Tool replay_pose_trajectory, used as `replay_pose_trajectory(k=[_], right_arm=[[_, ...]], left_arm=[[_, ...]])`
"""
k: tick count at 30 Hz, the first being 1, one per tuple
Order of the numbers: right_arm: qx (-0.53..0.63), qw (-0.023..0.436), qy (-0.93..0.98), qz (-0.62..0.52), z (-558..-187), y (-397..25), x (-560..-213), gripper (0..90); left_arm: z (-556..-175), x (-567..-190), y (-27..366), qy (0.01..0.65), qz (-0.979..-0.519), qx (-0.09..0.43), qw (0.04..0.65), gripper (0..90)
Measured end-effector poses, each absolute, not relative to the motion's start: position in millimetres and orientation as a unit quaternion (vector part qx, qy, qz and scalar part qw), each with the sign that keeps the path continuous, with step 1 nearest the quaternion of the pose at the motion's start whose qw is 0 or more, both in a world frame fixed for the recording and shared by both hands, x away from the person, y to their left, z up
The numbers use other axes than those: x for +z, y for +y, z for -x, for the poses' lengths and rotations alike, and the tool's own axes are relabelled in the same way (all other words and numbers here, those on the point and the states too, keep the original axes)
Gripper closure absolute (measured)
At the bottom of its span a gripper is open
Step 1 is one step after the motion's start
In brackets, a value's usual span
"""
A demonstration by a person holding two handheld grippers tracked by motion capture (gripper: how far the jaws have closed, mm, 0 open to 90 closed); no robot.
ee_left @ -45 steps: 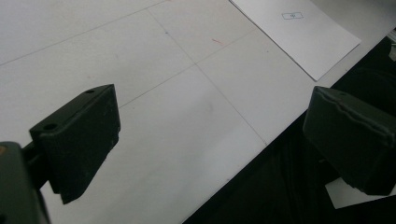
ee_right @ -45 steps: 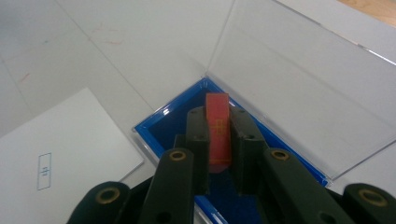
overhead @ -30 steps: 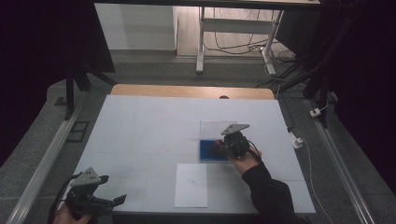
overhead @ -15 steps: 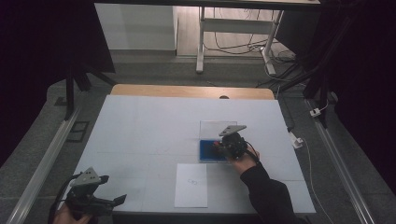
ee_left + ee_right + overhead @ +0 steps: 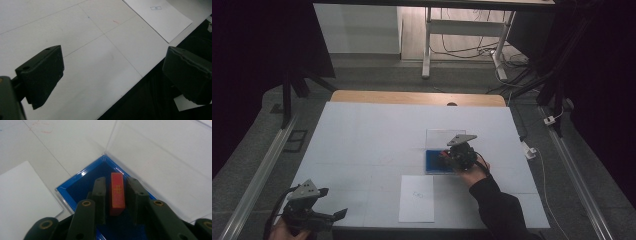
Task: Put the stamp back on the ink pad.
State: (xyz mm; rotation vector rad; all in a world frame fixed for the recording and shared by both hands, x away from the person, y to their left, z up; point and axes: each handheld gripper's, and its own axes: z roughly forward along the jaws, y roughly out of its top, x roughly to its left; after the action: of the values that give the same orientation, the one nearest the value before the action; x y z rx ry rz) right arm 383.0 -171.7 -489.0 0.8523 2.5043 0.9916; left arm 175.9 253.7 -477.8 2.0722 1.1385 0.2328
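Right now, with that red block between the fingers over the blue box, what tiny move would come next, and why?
Probably a small closing of the right gripper. Its fingers flank the red block in the blue tray, but narrow gaps seem to remain on both sides, so the block does not look clamped.

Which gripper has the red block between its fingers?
The right gripper, over the blue tray, has the red block; the left gripper is open over bare table.
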Motion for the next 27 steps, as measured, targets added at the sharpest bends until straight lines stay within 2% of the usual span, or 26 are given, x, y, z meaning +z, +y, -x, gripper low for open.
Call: replay_pose_trajectory(k=[27], right_arm=[[0.387, 0.151, 0.852, -0.318, -368.9, -182.4, -471.2, 25.3]], left_arm=[[-175.8, -477.7, 253.9, 0.445, -0.808, 0.091, 0.376, 3.9]])
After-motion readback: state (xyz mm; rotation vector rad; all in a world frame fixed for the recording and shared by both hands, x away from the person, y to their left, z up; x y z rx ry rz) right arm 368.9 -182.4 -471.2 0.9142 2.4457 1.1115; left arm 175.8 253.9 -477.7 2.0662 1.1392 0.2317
